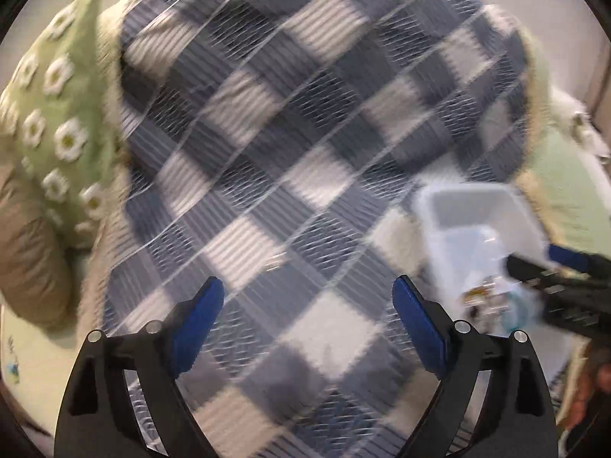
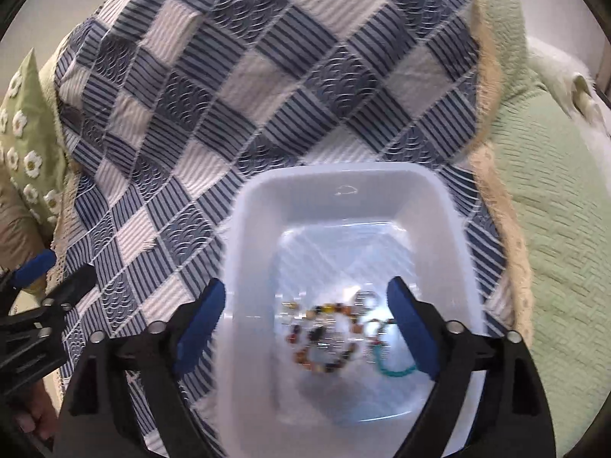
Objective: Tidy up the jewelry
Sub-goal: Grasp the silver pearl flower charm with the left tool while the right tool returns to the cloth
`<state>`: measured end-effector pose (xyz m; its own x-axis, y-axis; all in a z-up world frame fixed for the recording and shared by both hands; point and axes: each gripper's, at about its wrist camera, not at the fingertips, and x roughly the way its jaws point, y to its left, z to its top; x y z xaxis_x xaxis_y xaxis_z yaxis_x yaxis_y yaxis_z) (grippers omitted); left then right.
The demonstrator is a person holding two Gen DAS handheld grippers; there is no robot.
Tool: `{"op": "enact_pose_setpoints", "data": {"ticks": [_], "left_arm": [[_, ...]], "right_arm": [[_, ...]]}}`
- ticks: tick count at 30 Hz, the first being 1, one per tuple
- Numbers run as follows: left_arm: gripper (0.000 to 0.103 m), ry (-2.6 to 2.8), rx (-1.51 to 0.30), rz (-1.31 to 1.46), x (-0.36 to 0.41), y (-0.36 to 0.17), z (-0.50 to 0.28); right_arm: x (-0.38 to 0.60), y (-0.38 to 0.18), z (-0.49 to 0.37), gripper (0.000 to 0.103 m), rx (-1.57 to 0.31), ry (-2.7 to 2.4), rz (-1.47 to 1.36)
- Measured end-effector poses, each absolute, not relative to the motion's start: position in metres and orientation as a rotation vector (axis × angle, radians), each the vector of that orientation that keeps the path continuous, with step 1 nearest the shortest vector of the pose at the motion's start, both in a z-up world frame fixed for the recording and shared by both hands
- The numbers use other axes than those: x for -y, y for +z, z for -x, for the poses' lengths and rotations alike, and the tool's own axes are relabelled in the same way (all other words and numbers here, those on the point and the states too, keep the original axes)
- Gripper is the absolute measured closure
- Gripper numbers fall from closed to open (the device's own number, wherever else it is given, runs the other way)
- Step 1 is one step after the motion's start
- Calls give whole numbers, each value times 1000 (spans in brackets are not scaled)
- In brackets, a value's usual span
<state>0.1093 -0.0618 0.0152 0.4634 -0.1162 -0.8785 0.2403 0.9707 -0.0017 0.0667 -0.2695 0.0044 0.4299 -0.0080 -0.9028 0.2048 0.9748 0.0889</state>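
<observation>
A translucent white plastic bin (image 2: 343,191) sits on a blue-and-white checked quilt (image 2: 248,76). Inside it lie a multicoloured bead bracelet (image 2: 324,339), a teal bead strand (image 2: 393,372) and a small metal ring (image 2: 366,297). My right gripper (image 2: 305,297) hangs above the bin, open, with nothing between its blue pads. In the left wrist view the picture is blurred: my left gripper (image 1: 307,294) stands open over the bare quilt (image 1: 286,133), and the bin (image 1: 469,206) shows at the right with the right gripper (image 1: 565,259) over it. The left gripper (image 2: 38,267) shows at the left edge of the right wrist view.
A green pillow with white flowers (image 1: 57,114) lies at the left, a tan cushion (image 1: 30,259) below it. A green textured bedspread (image 2: 553,210) extends on the right, past the quilt's cream lace edge (image 2: 485,160). A person's fingers (image 1: 588,393) show at the lower right.
</observation>
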Motion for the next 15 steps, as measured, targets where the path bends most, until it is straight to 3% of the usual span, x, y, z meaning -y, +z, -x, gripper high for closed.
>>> {"op": "enact_pose_setpoints", "data": {"ticks": [6,8,15], "left_arm": [[19,-148,-1194,-16,24,-46,-157],[24,-158,-1218,13,25,-58,-169],[24,-200,-1234,-1,50,-81,-191]], "right_arm": [[230,0,-82,17,-1130,-95,-169],[223,-2,-84,17,-1136,-90,-150],[217,-8,-86,17,-1152,-103,-125]]}}
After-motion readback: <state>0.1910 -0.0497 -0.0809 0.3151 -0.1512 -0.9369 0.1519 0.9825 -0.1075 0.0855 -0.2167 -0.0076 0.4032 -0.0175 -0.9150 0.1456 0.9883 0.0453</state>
